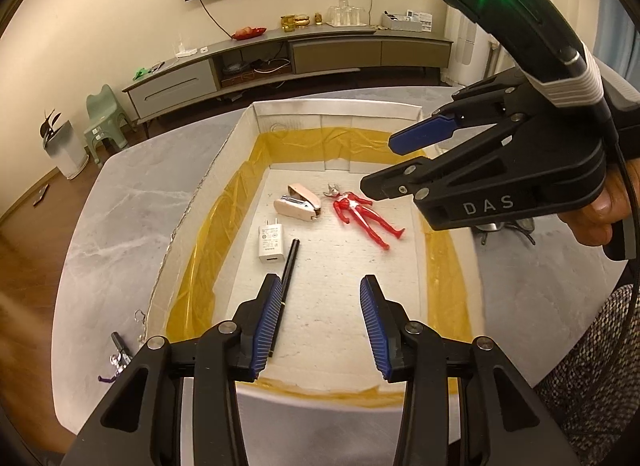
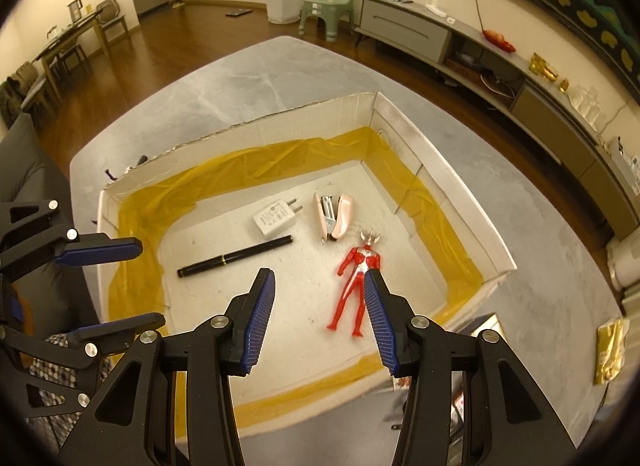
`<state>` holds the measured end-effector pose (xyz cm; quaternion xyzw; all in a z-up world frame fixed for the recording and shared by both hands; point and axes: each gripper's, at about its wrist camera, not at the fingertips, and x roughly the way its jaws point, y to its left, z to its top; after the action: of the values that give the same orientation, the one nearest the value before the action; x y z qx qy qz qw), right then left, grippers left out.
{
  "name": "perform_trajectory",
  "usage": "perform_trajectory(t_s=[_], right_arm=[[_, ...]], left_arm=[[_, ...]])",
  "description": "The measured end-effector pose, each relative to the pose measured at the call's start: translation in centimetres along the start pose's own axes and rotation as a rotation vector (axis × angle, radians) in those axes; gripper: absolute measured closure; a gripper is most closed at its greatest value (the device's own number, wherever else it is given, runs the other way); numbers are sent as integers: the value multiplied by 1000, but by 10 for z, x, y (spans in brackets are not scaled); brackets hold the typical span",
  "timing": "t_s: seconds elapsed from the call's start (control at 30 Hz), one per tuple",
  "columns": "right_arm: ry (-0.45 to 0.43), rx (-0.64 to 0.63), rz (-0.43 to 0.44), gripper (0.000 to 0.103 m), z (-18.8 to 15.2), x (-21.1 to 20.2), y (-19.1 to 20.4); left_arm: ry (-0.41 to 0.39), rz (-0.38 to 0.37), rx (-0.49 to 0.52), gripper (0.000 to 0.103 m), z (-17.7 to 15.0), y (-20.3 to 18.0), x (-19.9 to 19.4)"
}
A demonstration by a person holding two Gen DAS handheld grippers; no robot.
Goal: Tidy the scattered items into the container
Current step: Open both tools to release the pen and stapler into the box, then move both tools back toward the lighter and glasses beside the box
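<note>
A white cardboard box [image 1: 336,111] lined with yellow tape sits on the grey table. On its floor lie a pink stapler [image 1: 298,203], a red toy figure [image 1: 362,215], a white charger plug [image 1: 271,244] and a black pen [image 1: 289,270]. My left gripper [image 1: 320,286] hovers open over the near end of the box, holding nothing. My right gripper [image 1: 386,161] hangs open above the box's right side. In the right wrist view the right gripper [image 2: 318,278] is open and empty over the box [image 2: 400,117], with the figure [image 2: 352,286], pen [image 2: 236,256], charger [image 2: 276,217] and stapler [image 2: 334,215] below.
A key ring with small trinkets [image 1: 120,354] lies on the table outside the box's left wall. A gold packet [image 2: 610,350] lies on the table to the right of the box. The left gripper [image 2: 148,284] shows at the left edge.
</note>
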<state>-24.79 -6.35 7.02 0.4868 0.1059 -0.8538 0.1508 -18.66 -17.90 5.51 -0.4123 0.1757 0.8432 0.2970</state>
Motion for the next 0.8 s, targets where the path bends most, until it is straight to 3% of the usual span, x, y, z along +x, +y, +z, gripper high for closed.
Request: perform_trajectory(t_s=[0.2, 0.33, 0.8], right_arm=[[-24, 39, 21, 54, -13, -20, -7], [-43, 57, 35, 54, -23, -33, -9], [-105, 127, 117, 54, -73, -66, -16]], left_arm=[[-4, 16, 15, 59, -3, -16, -15], [-9, 27, 10, 50, -5, -24, -23], [1, 40, 29, 49, -11, -56, -39]])
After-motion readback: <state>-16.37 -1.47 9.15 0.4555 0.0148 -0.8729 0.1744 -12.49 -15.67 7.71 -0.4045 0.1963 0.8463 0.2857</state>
